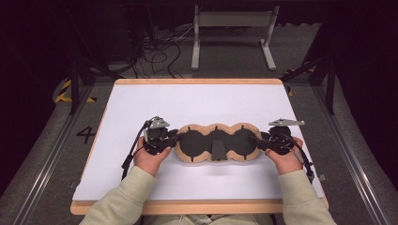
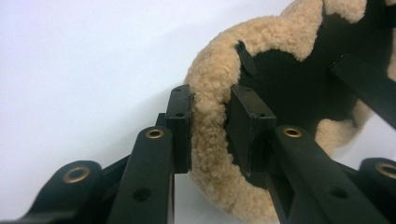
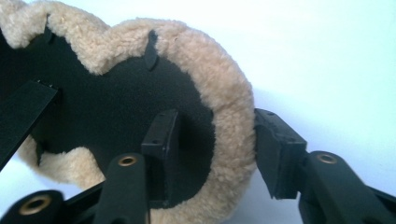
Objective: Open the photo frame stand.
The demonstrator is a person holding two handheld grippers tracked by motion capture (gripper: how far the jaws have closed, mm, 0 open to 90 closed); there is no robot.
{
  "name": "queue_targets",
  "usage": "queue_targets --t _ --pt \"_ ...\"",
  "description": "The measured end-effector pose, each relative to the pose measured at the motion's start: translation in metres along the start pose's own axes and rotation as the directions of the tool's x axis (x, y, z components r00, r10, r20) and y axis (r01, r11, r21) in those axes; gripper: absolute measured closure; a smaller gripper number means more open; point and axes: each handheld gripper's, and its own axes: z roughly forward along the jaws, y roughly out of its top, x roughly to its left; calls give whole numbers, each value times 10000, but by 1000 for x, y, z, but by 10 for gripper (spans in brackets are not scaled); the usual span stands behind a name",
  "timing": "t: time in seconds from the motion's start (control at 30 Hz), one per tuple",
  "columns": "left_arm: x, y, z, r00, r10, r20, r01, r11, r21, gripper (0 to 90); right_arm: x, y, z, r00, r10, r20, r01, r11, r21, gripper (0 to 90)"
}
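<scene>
Lying on the white table (image 1: 141,101), a bit toward 6 o'clock from centre, is the fleece pad (image 1: 217,143): three joined lobes, black inside w/ straps, tan woolly rim. I judge it light, soft and floppy, not fragile; it can sag in the middle, so best to take it at both end rims, at 9 and 3 o'clock. The left gripper (image 1: 172,139) is partly open, jaws each side of the 9 o'clock rim, pads pressing the fleece. The right gripper (image 1: 259,139) is partly open at 3 o'clock; the inner pad touches, the outer pad is close to the rim, contact unclear.
</scene>
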Motion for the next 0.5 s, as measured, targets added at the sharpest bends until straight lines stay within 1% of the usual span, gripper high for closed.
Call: queue_targets --t 0.03,0.13,0.17,0.27,0.37,0.5 --pt "-1 0 -2 10000 57 27 -56 10000 -63 706 0 -1 -3 10000 -59 -22 59 10000 -60 554" --pt "-3 -2 -9 9997 43 246 -37 9997 -226 713 3 -6 -11 9994 -354 -31 354 9992 -171 574" --pt "-3 -2 -9 9997 43 246 -37 9997 -226 715 3 -6 -11 9994 -354 -31 354 9992 -171 574" --pt "-6 -3 -14 9992 20 405 -7 9995 -323 716 6 -9 -17 9983 -584 -18 583 9980 -235 588" --pt "-9 -4 -21 9985 201 513 -184 9993 -325 716 8 -11 -25 9967 -809 -50 807 9963 -283 591" --pt "-13 -7 -29 9968 219 768 -193 9992 -352 718 11 -14 -33 9936 -1117 -183 1111 9933 -315 592"
